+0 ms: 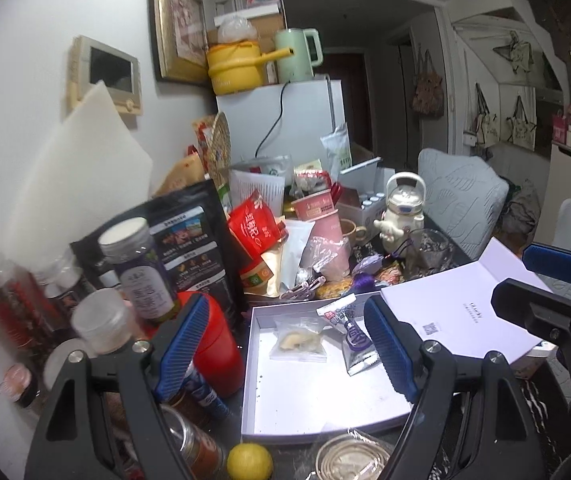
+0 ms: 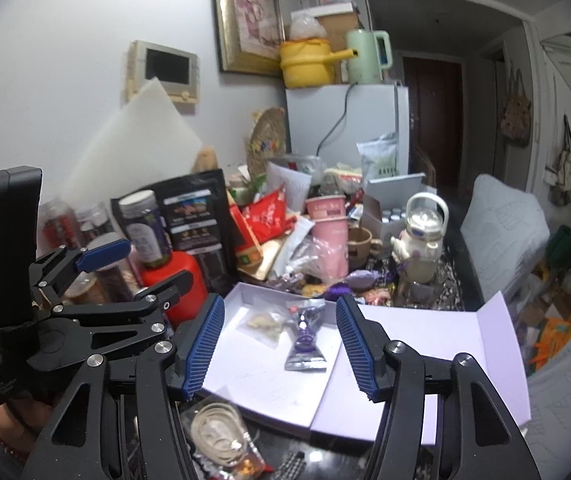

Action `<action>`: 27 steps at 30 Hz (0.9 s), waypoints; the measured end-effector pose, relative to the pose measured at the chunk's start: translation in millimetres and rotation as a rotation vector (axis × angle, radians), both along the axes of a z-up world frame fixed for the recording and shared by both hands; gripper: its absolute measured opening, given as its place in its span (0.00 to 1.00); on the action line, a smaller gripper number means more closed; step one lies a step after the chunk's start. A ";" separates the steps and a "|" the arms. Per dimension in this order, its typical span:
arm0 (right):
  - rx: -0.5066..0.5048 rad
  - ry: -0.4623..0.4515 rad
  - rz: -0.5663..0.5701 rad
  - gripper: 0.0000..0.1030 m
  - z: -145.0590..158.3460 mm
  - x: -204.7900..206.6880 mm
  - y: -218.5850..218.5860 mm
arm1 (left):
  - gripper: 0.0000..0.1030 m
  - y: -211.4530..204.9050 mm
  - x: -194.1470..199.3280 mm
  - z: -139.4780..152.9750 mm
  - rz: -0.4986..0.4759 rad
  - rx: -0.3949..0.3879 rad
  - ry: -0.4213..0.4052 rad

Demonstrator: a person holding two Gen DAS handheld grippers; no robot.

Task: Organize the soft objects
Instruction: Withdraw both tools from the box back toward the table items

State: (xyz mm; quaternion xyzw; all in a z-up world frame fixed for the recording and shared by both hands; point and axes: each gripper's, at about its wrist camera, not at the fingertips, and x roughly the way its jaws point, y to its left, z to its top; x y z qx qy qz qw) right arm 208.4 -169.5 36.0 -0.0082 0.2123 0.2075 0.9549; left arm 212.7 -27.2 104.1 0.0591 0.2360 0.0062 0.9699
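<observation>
**Two soft packets sitting in the white box, both grippers empty**

The clear snack bag [image 1: 300, 339] with pale pieces lies flat near the far-left corner of the white box [image 1: 297, 404]. Just beside it is a crinkly purple-and-silver sachet [image 1: 352, 339], angled toward the box's hinge edge. The near half of the box floor is bare. The open lid [image 1: 459, 312] lies flat on the right. A red canister [image 1: 215, 344] crowds the left wall; a lemon [image 1: 249, 461] sits by the near edge. Left gripper [image 1: 285, 354] hovers wide open, nothing between its pads. Right gripper [image 2: 279, 346] is parted too, empty.
</observation>
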 end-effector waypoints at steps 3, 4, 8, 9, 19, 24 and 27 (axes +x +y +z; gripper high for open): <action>-0.002 -0.026 -0.001 0.61 6.2 -20.8 1.3 | 0.78 2.2 -18.2 6.7 0.005 -0.007 -0.022; -0.004 -0.033 -0.001 0.61 7.5 -27.6 2.2 | 0.78 3.0 -23.8 8.5 0.002 -0.011 -0.026; -0.004 -0.055 -0.004 0.61 12.5 -53.7 2.6 | 0.78 5.4 -49.1 13.2 -0.002 -0.028 -0.035; 0.002 -0.058 -0.007 0.62 13.2 -60.9 2.0 | 0.78 6.1 -54.4 13.7 -0.003 -0.029 -0.035; 0.013 -0.058 -0.009 0.66 0.9 -108.9 0.4 | 0.78 10.5 -106.1 7.8 -0.045 -0.061 -0.020; 0.015 -0.040 -0.007 0.66 -13.3 -125.1 0.7 | 0.78 10.5 -127.7 -2.0 -0.063 -0.067 -0.010; 0.017 -0.030 -0.006 0.66 -23.0 -135.7 0.8 | 0.78 10.1 -137.3 -11.0 -0.082 -0.065 0.003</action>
